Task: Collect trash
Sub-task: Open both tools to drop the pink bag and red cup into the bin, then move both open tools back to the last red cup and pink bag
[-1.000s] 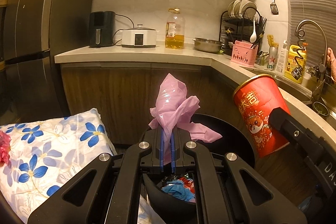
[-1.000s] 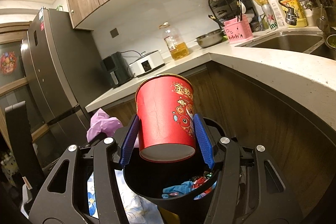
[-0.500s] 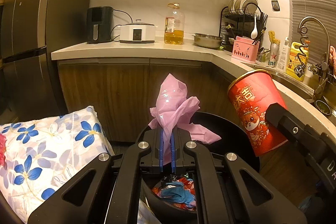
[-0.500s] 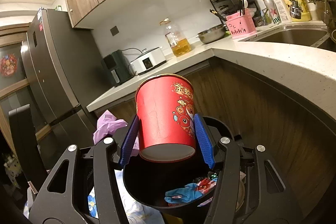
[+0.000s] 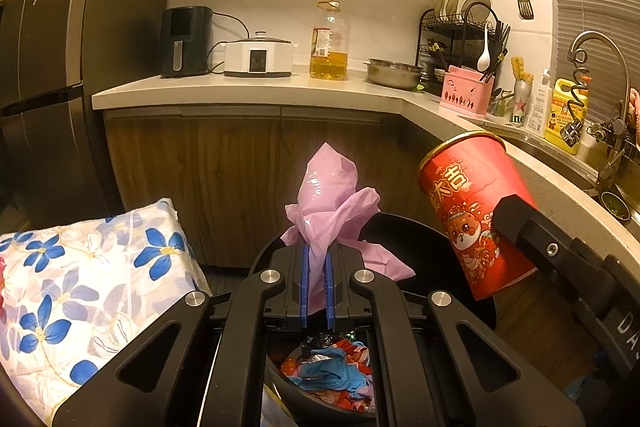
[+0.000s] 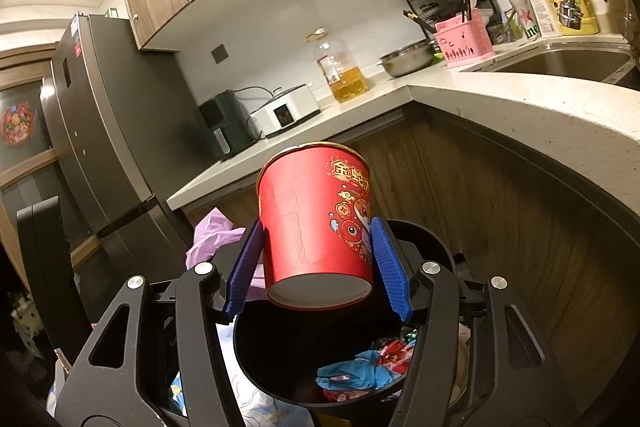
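A red paper cup (image 6: 316, 211) with gold print hangs over the black trash bin (image 6: 432, 247). It sits between the blue pads (image 6: 388, 267) of my right gripper (image 6: 316, 225). The jaws are opening; a gap shows beside the cup, which leans. In the left wrist view the same cup (image 5: 468, 207) tilts above the bin (image 5: 420, 227). My left gripper (image 5: 316, 255) is shut on a crumpled pink plastic bag (image 5: 328, 195) at the bin's near rim. Blue and red wrappers (image 6: 360, 371) lie inside the bin.
A floral cushion (image 5: 80, 267) lies left of the bin. Wooden cabinets under a pale L-shaped counter (image 5: 240, 91) stand behind it, with a fridge (image 5: 40, 67) at the left and a sink (image 6: 560, 63) at the right. An oil bottle (image 5: 328, 43) and appliances stand on the counter.
The right pads have spread slightly and the red cup has tipped between them. The left gripper still clamps the pink bag. Both views shifted only a little.
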